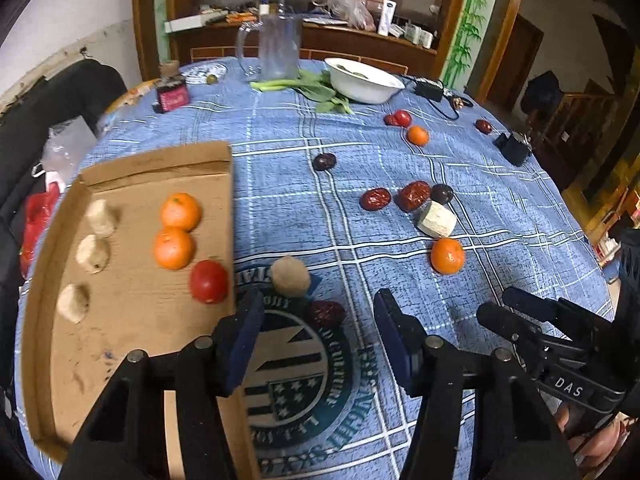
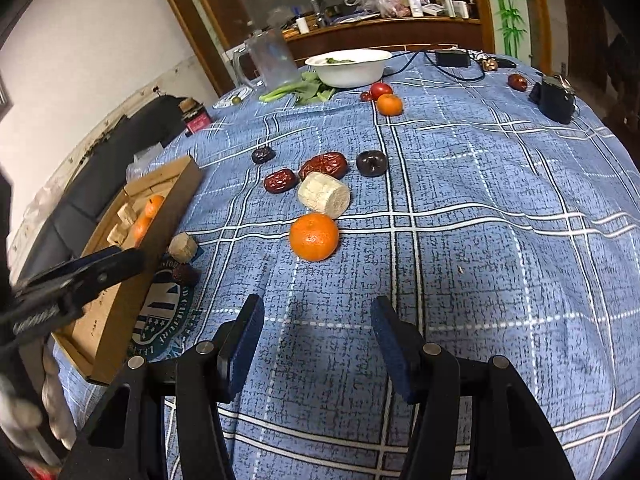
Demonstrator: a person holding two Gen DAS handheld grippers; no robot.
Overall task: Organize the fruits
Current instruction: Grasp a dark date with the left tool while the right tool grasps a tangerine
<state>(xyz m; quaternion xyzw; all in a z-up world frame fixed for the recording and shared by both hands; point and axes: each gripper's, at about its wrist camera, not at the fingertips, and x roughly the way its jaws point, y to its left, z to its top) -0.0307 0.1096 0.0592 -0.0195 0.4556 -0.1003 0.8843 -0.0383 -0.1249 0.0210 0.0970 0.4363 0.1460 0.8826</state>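
Blue plaid tablecloth point(image 2: 480, 240) carries scattered fruit; cardboard tray point(image 1: 132, 344) (partly filled) lies left. Left gripper point(image 1: 318, 336) and right gripper point(image 2: 316, 332) both spread, empty. Recommend straddling the nearest orange point(image 2: 314, 236) squarely, closing gently.

White wall point(image 2: 92, 40) left, wooden counter point(image 1: 360, 46) cluttered behind the round table's blue plaid cloth point(image 2: 480, 240), bamboo-painted panel point(image 1: 466, 28) right.

A woven blue plaid cloth point(image 2: 480, 240) covers the counter. The tray point(image 1: 132, 168) is matt brown cardboard. The tangerine point(image 2: 314, 237) has dimpled, slightly glossy skin; the dates point(image 2: 324, 165) look wrinkled and shiny.
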